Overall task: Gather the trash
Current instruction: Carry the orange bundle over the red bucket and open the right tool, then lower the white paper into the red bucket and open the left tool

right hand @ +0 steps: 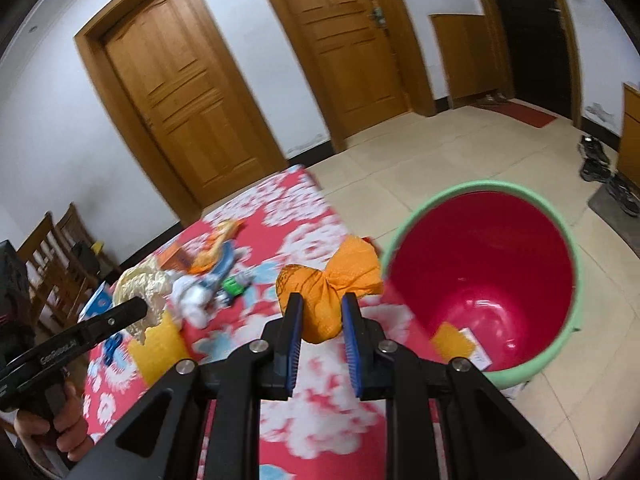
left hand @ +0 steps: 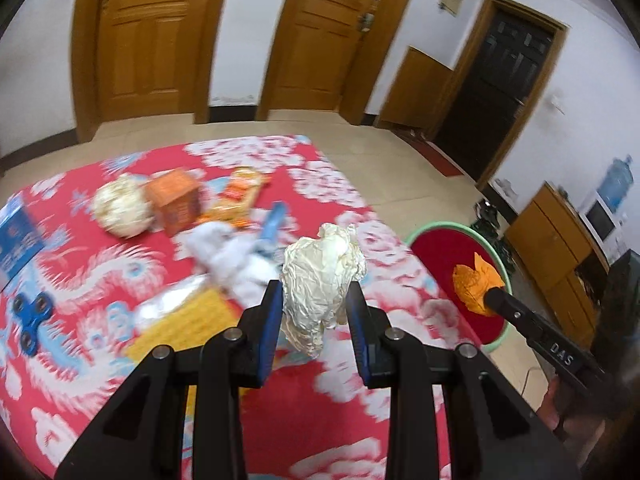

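My left gripper [left hand: 314, 294] is shut on a crumpled cream paper ball [left hand: 320, 276], held above the red flowered tablecloth [left hand: 100, 280]. My right gripper [right hand: 322, 306] is shut on a crumpled orange wrapper [right hand: 336, 280], near the table's right edge. From the left wrist view that orange wrapper [left hand: 474, 280] hangs over the red bin with a green rim [left hand: 440, 228]. In the right wrist view the bin [right hand: 480, 256] stands on the floor just right of the wrapper, with a yellow and a white scrap at its bottom.
More litter lies on the cloth: a second paper ball [left hand: 122, 210], an orange box [left hand: 176, 200], snack packets [left hand: 240, 192], white tissue [left hand: 232, 252], a blue fidget spinner [left hand: 30, 316], a blue booklet [left hand: 18, 236]. Wooden doors, chairs [right hand: 52, 256] and shoes [right hand: 600, 168] surround the table.
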Motion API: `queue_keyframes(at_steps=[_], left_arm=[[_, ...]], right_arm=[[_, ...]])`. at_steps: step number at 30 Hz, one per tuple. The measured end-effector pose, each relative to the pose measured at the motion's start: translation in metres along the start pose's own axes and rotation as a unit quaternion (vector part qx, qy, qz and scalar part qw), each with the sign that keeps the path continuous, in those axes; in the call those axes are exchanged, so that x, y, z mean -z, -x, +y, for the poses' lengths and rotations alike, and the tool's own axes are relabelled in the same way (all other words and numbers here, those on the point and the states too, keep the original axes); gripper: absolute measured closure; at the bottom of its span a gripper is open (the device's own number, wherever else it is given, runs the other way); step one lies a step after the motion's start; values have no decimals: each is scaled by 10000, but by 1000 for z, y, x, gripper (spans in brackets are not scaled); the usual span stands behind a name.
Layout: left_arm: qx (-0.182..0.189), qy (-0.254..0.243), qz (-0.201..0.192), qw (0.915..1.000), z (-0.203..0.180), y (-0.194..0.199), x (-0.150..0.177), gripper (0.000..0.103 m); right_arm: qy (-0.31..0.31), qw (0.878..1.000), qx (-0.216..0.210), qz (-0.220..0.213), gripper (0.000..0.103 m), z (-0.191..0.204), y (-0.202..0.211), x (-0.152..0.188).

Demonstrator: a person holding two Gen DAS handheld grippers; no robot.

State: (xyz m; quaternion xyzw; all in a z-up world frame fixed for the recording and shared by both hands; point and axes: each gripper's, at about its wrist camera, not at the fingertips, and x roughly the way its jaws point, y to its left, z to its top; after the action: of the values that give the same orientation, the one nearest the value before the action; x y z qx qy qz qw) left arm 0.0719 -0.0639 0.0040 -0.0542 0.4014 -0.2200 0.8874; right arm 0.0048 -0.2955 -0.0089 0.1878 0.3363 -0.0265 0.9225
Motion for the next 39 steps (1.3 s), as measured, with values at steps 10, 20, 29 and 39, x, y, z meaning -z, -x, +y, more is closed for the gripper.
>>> queue_keyframes(at_steps=[10, 20, 29, 39], left_arm=[[361, -697, 237, 9966, -82, -43, -12, 71], [538, -1049, 617, 9911, -129, -89, -9, 71], [632, -1342, 877, 9850, -157, -118, -4, 71], [531, -1517, 905, 9828, -176, -126, 1, 59]], right_arm=[[-465, 9977, 488, -93, 81, -61, 6, -7], [-860, 9936, 725, -45, 80, -110, 1, -8], [-1100, 9906, 811, 23, 77, -137, -5, -8], [-1250, 9887, 821, -53, 65, -148, 1, -7]])
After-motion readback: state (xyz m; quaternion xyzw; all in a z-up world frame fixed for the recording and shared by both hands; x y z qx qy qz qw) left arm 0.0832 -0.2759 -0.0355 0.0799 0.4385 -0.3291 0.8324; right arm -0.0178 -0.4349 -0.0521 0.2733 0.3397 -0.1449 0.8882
